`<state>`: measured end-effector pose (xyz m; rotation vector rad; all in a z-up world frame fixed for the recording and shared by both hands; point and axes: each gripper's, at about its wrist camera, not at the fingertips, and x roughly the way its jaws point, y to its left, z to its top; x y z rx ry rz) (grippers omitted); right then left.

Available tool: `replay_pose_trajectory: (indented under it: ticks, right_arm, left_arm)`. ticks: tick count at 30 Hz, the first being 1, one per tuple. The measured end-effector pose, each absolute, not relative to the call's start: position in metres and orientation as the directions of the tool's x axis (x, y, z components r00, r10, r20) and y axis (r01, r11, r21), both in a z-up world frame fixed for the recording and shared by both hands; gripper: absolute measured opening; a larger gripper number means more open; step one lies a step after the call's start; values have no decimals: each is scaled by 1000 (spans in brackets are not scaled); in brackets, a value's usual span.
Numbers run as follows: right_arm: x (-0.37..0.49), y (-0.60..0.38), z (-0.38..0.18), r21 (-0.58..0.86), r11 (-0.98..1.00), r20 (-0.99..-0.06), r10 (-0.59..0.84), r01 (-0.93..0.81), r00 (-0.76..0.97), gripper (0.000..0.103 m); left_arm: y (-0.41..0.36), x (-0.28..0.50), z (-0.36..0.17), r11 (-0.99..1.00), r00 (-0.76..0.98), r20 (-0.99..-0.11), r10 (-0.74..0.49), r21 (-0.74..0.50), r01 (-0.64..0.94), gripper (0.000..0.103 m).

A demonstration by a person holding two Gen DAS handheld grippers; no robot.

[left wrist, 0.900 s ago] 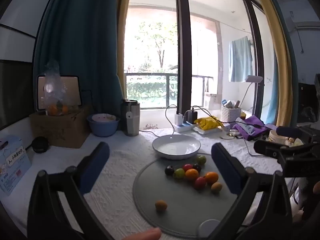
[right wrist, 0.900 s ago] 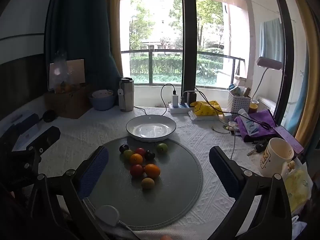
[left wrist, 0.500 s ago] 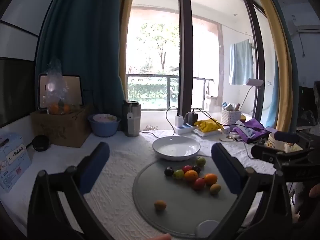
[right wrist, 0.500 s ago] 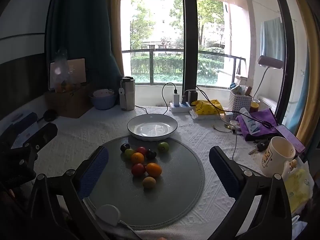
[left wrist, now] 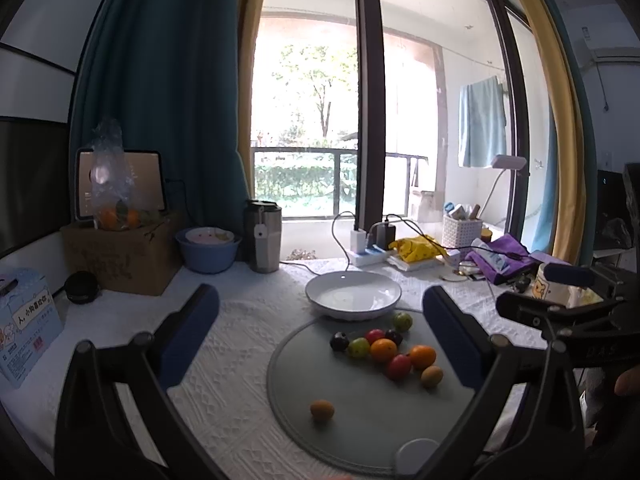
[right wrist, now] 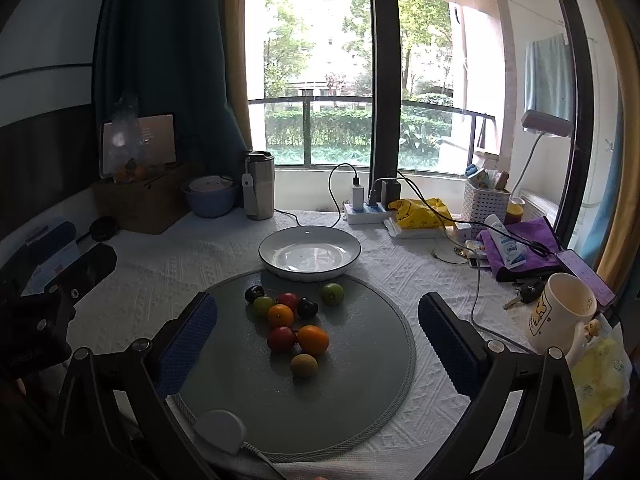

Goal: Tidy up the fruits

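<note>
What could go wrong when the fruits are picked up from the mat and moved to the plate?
The fruits lie close together on the mat, so a hand-held gripper closing on one may push its round neighbours and they may roll off. The cable lies along the mat's right edge; the right hand-held gripper might catch it and pull the mug.

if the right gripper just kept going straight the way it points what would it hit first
Probably the fruit cluster on the grey mat: the open right gripper centres on the red fruit and orange fruit. Depth is uncertain.
</note>
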<state>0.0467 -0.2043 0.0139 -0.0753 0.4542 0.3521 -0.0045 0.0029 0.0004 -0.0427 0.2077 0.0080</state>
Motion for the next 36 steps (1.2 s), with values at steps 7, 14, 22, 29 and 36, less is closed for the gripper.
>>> replay_pose_trajectory:
  ticks: [7,14,22,29,36]
  right_arm:
    - [45,-204,14,7,939,-439,312,-345,843,103]
    - [44,-204,14,7,939,-439,312,-344,842,103]
    - [44,-205,14,9,939,-441,313,-344,841,103]
    - [44,-205,14,9,939,-441,312,-344,841,103]
    - [44,-207,14,10,939,-440,312,-343,842,103]
  left_arm:
    - [1,-6,-1,999,978,-207,-9,-42,0,103]
    - [1,-6,-2,999,978,-210,-15,-47,6,103]
    - [0,-7,-2,999,977,-211,-18,-48,8,103]
    - [0,-7,-2,999,977,-210,-19,-50,8,103]
    - [-3,-8,-3,999,978,-209,-22,-52,11,103]
